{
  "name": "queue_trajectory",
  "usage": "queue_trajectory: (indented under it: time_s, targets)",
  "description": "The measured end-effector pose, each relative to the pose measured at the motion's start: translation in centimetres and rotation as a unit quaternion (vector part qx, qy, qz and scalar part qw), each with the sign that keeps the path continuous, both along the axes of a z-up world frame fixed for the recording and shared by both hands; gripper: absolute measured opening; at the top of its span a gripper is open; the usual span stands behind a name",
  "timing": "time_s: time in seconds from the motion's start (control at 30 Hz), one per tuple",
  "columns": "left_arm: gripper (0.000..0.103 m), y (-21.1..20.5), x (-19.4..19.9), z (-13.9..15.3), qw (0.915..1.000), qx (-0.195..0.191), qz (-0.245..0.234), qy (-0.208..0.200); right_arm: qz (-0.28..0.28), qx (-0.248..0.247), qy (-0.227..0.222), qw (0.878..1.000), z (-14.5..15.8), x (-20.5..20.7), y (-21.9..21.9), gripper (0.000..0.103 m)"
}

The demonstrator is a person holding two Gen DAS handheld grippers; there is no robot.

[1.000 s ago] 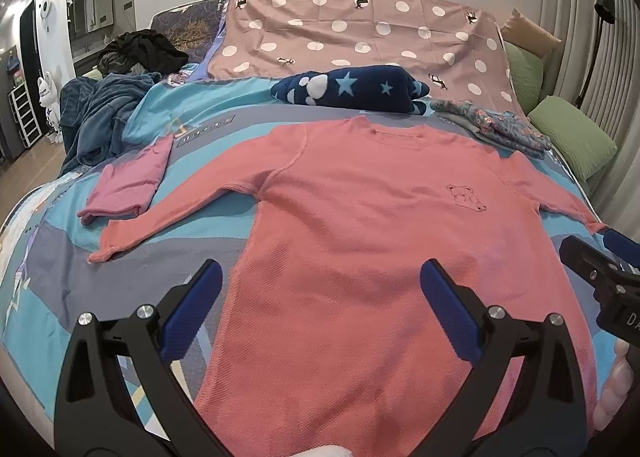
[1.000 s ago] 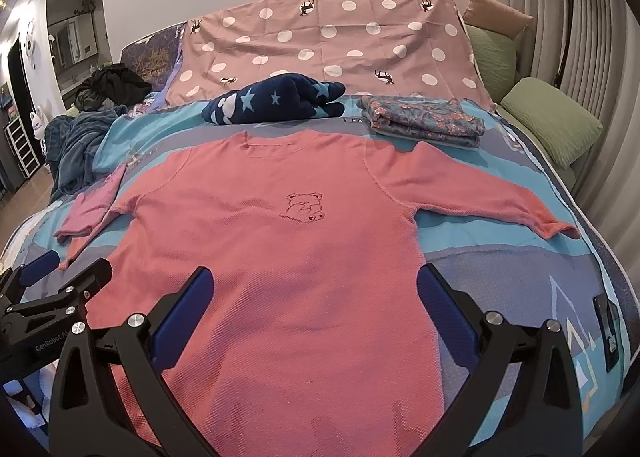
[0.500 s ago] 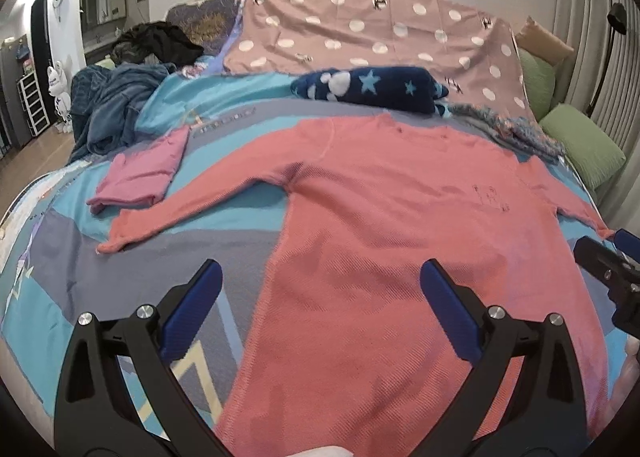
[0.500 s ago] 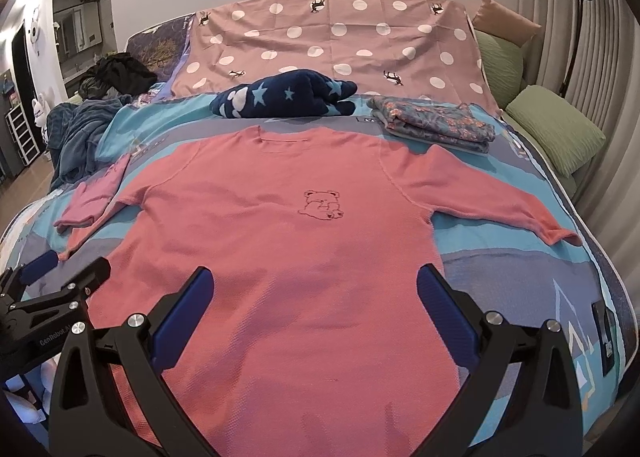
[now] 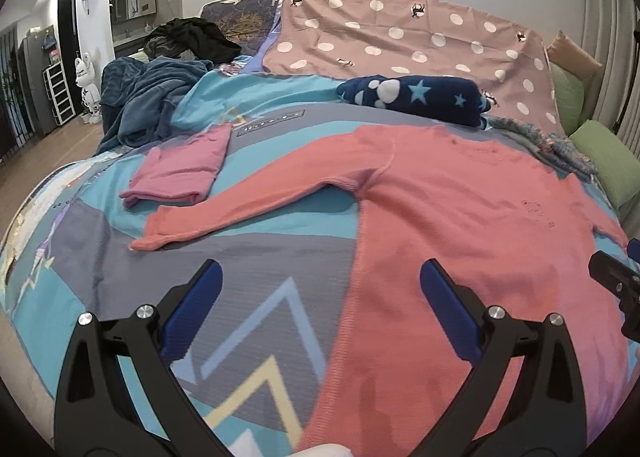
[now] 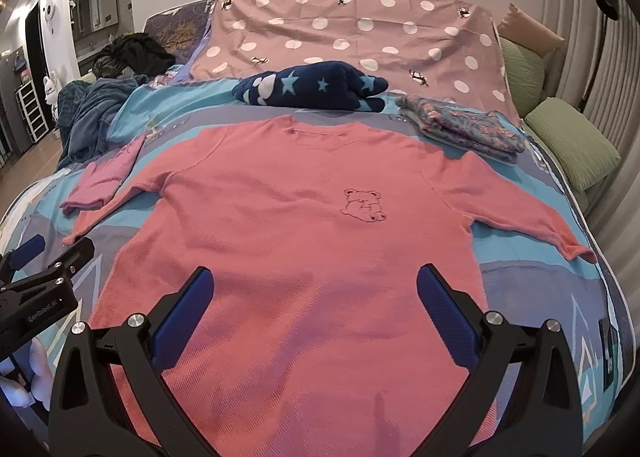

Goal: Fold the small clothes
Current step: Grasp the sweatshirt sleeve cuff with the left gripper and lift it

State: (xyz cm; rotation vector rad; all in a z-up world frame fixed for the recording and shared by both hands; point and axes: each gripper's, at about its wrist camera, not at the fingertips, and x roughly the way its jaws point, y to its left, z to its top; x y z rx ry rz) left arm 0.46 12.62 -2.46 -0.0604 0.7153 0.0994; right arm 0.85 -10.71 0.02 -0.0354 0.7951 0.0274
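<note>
A salmon-pink long-sleeved shirt (image 6: 304,225) with a small bear outline on the chest lies flat and face up on the bed, both sleeves spread out. In the left wrist view the same shirt (image 5: 460,225) fills the right half, its left sleeve (image 5: 240,205) stretching toward the cuff. My left gripper (image 5: 320,297) hovers open above the shirt's left side seam, nothing between its blue pads. My right gripper (image 6: 314,299) is open over the lower middle of the shirt. Each gripper shows at the edge of the other's view.
A folded pink garment (image 5: 180,173) lies by the left cuff. A navy star-print bundle (image 6: 308,91) and a folded floral garment (image 6: 464,129) sit beyond the collar. A dark blue blanket (image 5: 148,109), green pillows (image 6: 572,141) and a dotted cover (image 6: 352,45) ring the patterned bedspread (image 5: 248,289).
My left gripper has swung left, so the shirt's left edge and sleeve now sit ahead of it. My right gripper has moved slightly closer over the shirt. Both stay open.
</note>
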Motion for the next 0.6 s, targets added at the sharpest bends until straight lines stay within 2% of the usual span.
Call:
queue_trajectory:
  time_s: [0.1, 0.47, 0.53, 0.6]
  targets:
    - [0.097, 0.6, 0.1, -0.1, 1.0000, -0.004, 0.001, 0.001, 0.004, -0.005, 0.006, 1.000, -0.3, 0.5, 0.4, 0.102]
    - [0.097, 2.3, 1.4, -1.3, 0.9995, -0.027, 0.005, 0.017, 0.001, -0.023, 0.025, 0.999, -1.5, 2.2, 0.9, 0.102]
    - [0.091, 2.9, 1.8, -1.7, 0.9988, -0.041, -0.003, 0.026, 0.000, -0.026, 0.028, 0.999, -1.7, 2.5, 1.0, 0.102]
    - [0.080, 3.7, 2.4, -2.3, 0.9967, -0.070, -0.013, 0.040, -0.001, -0.028, 0.032, 0.999, -2.0, 3.0, 1.0, 0.102]
